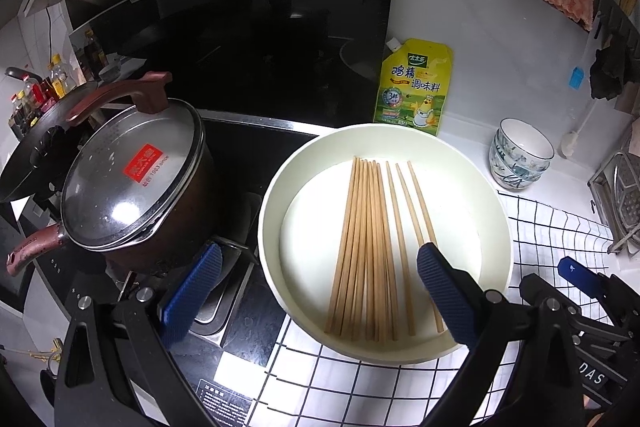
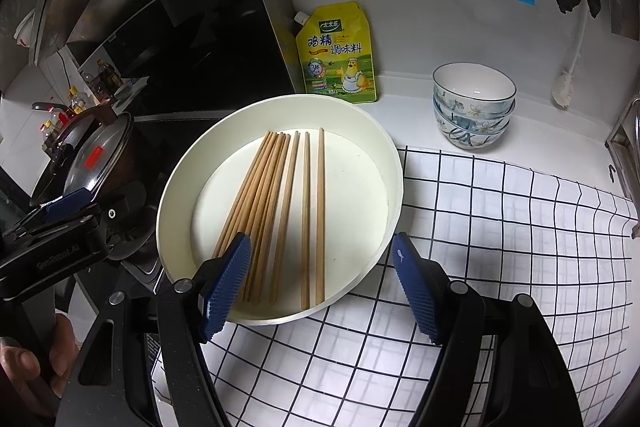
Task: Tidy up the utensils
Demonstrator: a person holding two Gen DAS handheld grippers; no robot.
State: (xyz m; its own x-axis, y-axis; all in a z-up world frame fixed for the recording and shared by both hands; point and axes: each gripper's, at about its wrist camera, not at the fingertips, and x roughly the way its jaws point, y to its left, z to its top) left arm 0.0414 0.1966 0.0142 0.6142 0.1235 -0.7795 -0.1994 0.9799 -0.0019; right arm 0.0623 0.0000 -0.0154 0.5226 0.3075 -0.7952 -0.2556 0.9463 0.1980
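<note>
A bundle of wooden chopsticks [image 2: 276, 215] lies flat in a round white tray [image 2: 394, 163] on a kitchen counter, beside the stove, as two hand-held grippers hover over the near rim. Most of the sticks are packed side by side on the left; three lie a little apart to the right, all pointing roughly away from the cameras. The left gripper [image 1: 320, 291] hangs with its jaws wide, one blue pad over the tray near the rightmost sticks, the other outside the rim toward the lidded pot [image 1: 132, 183]. The right gripper [image 2: 320, 291] is likewise spread wide and holds nothing, its left pad over the near ends of the packed bundle, its right pad just outside the tray.

The chopsticks look light, stiff and smooth, likely to roll or fan out if pinched singly; a grip across the bundle near its thicker near ends, or around the middle, seems the safer hold, and the tray's low wall may hinder a flat approach.

The tray holds only the chopsticks. Behind it stand a yellow seasoning pouch [image 2: 340, 55] and a stack of floral bowls [image 2: 472, 107]; the top bowl appears empty. A checked cloth [image 2: 500, 227] covers the counter
</note>
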